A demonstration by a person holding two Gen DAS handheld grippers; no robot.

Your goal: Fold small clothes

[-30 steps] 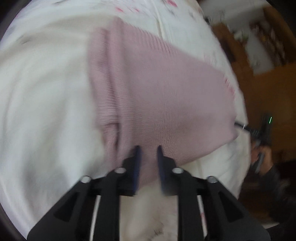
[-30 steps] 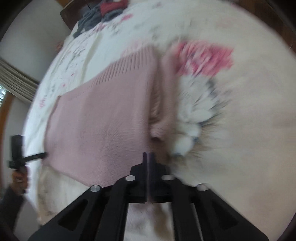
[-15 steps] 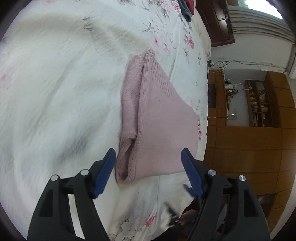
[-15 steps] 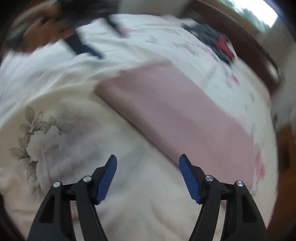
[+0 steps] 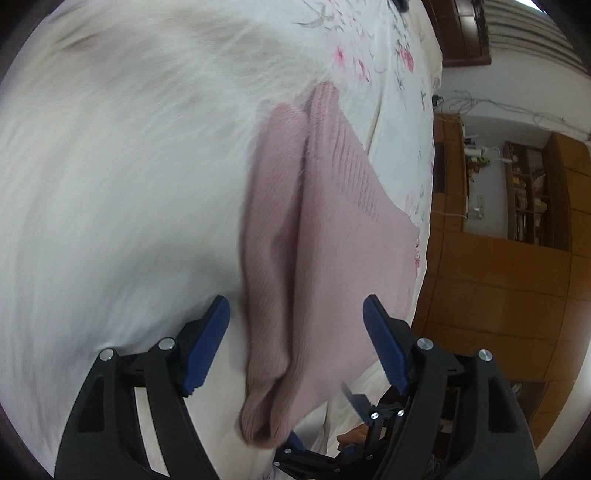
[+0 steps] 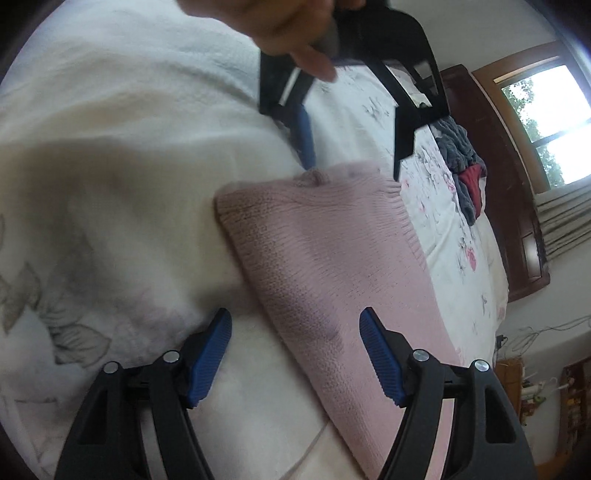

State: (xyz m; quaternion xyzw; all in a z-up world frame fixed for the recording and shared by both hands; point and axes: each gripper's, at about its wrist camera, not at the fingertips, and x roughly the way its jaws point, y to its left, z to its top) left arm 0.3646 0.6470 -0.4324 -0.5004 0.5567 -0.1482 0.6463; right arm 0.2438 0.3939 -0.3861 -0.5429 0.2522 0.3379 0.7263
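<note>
My left gripper [image 5: 295, 343]: jaws wide apart, holding nothing. It hangs over the near end of the pink knit sweater [image 5: 325, 251], with the folded edge and a rolled sleeve lying between the 2 blue pads [image 5: 207, 343]. Can't tell if the pads touch the fabric.

My right gripper [image 6: 295, 354]: jaws also wide apart, empty. Its right pad sits over the sweater's [image 6: 332, 266] long edge, its left pad over bare bedding.

The sweater lies folded flat in a long strip on the bed [image 5: 110, 184], on a white fluffy blanket [image 6: 110, 166] with a grey leaf print. A ribbed hem band shows along one side in both views. In the left wrist view a second layer runs beside the main panel, with a crease between them.

In the right wrist view my left gripper [image 6: 351, 110] shows at the far end of the sweater, my hand [image 6: 288, 22] wrapped on its handle, 1 blue pad right at the fabric's corner. In the left wrist view part of the right gripper [image 5: 354, 439] shows low, beyond the sweater's near edge.

A pile of grey and red clothes [image 6: 461, 162] sits further up the bed on the floral sheet [image 5: 369, 48], near the dark wood headboard [image 6: 517, 184]. Wood shelving [image 5: 524, 192] and a window [image 6: 546, 110] are behind. Both views carry some motion blur.
</note>
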